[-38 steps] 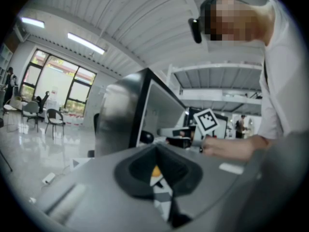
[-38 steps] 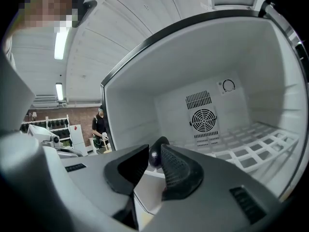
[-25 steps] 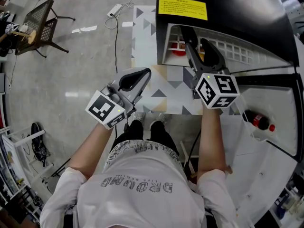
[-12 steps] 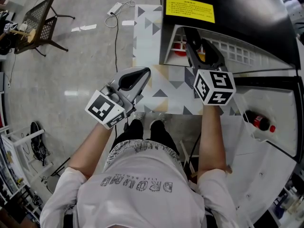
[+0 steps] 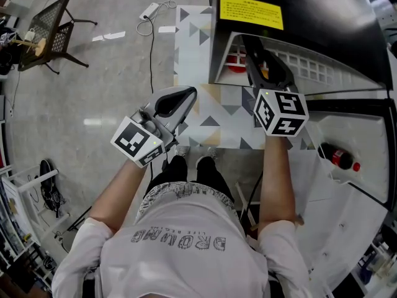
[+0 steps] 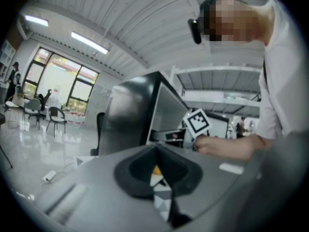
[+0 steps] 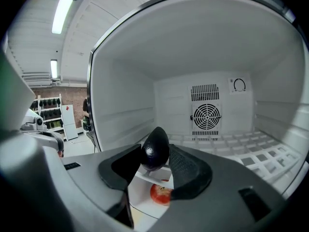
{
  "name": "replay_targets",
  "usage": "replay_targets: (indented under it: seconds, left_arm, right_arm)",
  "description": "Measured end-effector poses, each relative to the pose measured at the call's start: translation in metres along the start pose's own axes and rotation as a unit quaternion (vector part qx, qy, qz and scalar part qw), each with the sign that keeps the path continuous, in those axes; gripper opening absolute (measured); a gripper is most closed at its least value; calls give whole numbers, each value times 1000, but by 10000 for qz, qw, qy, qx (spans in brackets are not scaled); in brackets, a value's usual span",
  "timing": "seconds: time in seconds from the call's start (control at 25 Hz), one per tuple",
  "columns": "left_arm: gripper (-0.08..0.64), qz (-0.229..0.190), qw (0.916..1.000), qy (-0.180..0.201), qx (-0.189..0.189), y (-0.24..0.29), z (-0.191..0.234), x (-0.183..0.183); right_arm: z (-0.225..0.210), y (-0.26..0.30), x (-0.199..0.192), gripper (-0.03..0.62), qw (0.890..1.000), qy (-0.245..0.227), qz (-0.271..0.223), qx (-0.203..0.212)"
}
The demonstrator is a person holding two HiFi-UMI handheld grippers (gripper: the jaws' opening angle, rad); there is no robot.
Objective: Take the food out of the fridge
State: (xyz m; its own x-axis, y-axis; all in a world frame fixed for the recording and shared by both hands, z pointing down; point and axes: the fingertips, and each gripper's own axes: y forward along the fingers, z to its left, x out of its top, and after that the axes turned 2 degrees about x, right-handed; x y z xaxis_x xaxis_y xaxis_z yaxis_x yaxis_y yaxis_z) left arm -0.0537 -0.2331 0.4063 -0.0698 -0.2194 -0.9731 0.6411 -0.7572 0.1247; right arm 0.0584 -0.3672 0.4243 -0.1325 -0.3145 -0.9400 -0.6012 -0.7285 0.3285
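Observation:
A dark, pear-shaped avocado (image 7: 155, 149) stands upright between the pads of my right gripper (image 7: 154, 154). Its jaws are closing and both pads touch the fruit's sides. Below it a red tomato (image 7: 161, 193) lies on a white plate (image 7: 141, 197) at the front of the fridge floor. In the head view my right gripper (image 5: 254, 49) reaches into the mouth of the black fridge (image 5: 310, 17), beside something red (image 5: 234, 64) inside. My left gripper (image 5: 180, 98) hangs shut and empty outside the fridge, over the patterned mat (image 5: 217, 113). Its pads (image 6: 145, 170) hold nothing.
The fridge interior is white, with a wire shelf (image 7: 241, 149) and a fan grille (image 7: 206, 115) at the back. The open door at the right carries a cola bottle (image 5: 338, 159). A chair (image 5: 53, 33) and a cable with a power strip (image 5: 151, 11) lie on the floor to the left.
My right gripper has rolled a little and edged slightly deeper into the fridge mouth. The left gripper has kept still.

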Motion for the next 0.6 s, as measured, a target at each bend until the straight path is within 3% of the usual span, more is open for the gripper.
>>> replay_targets:
  seconds: [0.6]
  left_arm:
    - [8, 8, 9995, 75, -306, 2, -14, 4]
  right_arm:
    - [-8, -34, 0, 170, 9993, 162, -158, -284]
